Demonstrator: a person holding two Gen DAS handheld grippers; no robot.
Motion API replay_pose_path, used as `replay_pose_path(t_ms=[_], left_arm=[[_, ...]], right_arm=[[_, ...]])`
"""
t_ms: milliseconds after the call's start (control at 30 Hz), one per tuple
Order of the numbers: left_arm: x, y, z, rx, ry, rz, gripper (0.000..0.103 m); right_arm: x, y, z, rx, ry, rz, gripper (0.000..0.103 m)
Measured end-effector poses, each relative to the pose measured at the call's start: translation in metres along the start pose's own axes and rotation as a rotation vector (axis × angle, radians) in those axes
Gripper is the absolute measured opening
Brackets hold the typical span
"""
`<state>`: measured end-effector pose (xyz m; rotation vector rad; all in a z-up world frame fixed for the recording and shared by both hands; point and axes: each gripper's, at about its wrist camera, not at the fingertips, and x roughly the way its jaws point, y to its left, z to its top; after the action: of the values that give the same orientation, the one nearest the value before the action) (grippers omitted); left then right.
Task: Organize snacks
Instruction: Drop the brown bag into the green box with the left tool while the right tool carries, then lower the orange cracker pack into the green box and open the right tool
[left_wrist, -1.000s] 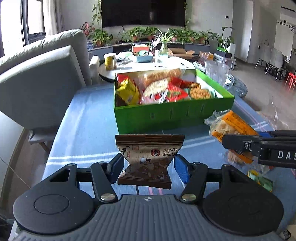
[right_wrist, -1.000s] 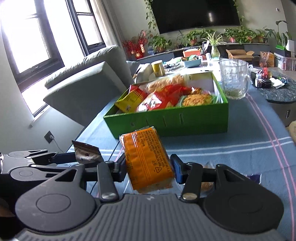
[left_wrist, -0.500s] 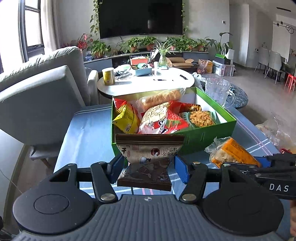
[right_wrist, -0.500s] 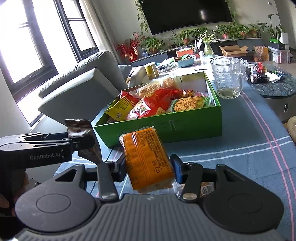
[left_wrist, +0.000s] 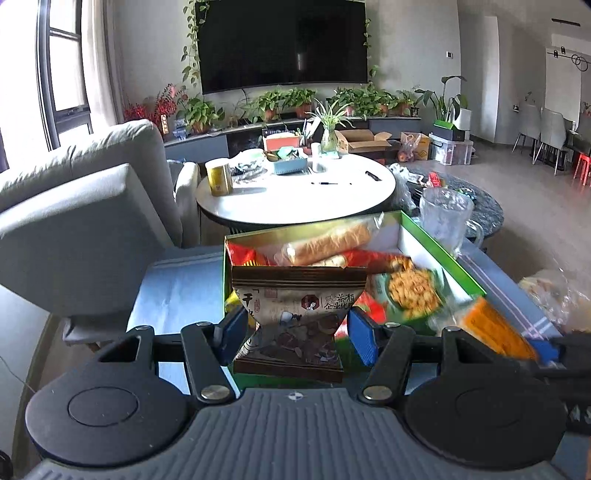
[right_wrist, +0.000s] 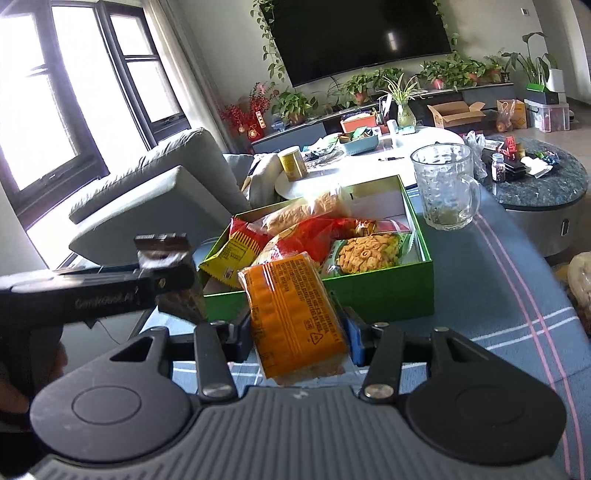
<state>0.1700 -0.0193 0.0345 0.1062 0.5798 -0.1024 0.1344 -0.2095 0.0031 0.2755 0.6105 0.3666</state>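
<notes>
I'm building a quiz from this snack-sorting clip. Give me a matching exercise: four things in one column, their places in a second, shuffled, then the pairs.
Things:
1. brown snack packet
2. orange cracker packet
3. glass mug
4. ring snack bag

Places:
A. inside the green box
B. between the left gripper pads
C. on the blue cloth, beside the box
D. between the right gripper pads

Pairs: 1-B, 2-D, 3-C, 4-A
</notes>
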Motion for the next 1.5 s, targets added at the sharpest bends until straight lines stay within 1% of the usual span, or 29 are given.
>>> replay_pose_path(t_ms=[167, 333, 567, 667, 767, 867, 900, 933, 1133, 1300, 1500], left_arm=[[0.019, 0.003, 0.013, -0.007, 0.006, 0.015, 0.057], [0.035, 0.006, 0.018, -0.018, 0.011, 0.025, 0.057], [0.061, 0.007, 0.012, -0.037, 0.039, 0.029, 0.057], [0.074, 0.013, 0.001, -0.072, 0.077, 0.008, 0.057], [0.082, 0.018, -0.009, -0.111, 0.142, -0.011, 0.060], [0.080, 0.023, -0.012, -0.124, 0.157, -0.007, 0.063], [0.077, 0.025, -0.013, -0.130, 0.154, -0.005, 0.067], [0.073, 0.027, -0.013, -0.137, 0.146, -0.002, 0.069], [0.056, 0.033, -0.019, -0.137, 0.115, 0.011, 0.070], [0.048, 0.032, -0.030, -0.131, 0.105, 0.003, 0.071], [0.046, 0.029, -0.040, -0.111, 0.120, -0.013, 0.071]], right_arm=[[0.001, -0.004, 0.001, 0.010, 0.006, -0.007, 0.064], [0.002, -0.009, 0.003, 0.030, 0.011, -0.016, 0.064], [0.004, -0.012, 0.007, 0.034, 0.004, -0.021, 0.064], [0.004, -0.013, 0.009, 0.038, -0.003, -0.022, 0.064], [0.004, -0.014, 0.012, 0.037, -0.010, -0.023, 0.064], [0.006, -0.015, 0.017, 0.042, -0.018, -0.031, 0.064], [0.007, -0.015, 0.018, 0.047, -0.020, -0.034, 0.064], [0.008, -0.016, 0.020, 0.051, -0.024, -0.036, 0.064], [0.024, -0.019, 0.037, 0.099, -0.033, -0.052, 0.064], [0.042, -0.019, 0.050, 0.160, -0.017, -0.107, 0.064], [0.059, -0.011, 0.062, 0.154, -0.020, -0.153, 0.064]])
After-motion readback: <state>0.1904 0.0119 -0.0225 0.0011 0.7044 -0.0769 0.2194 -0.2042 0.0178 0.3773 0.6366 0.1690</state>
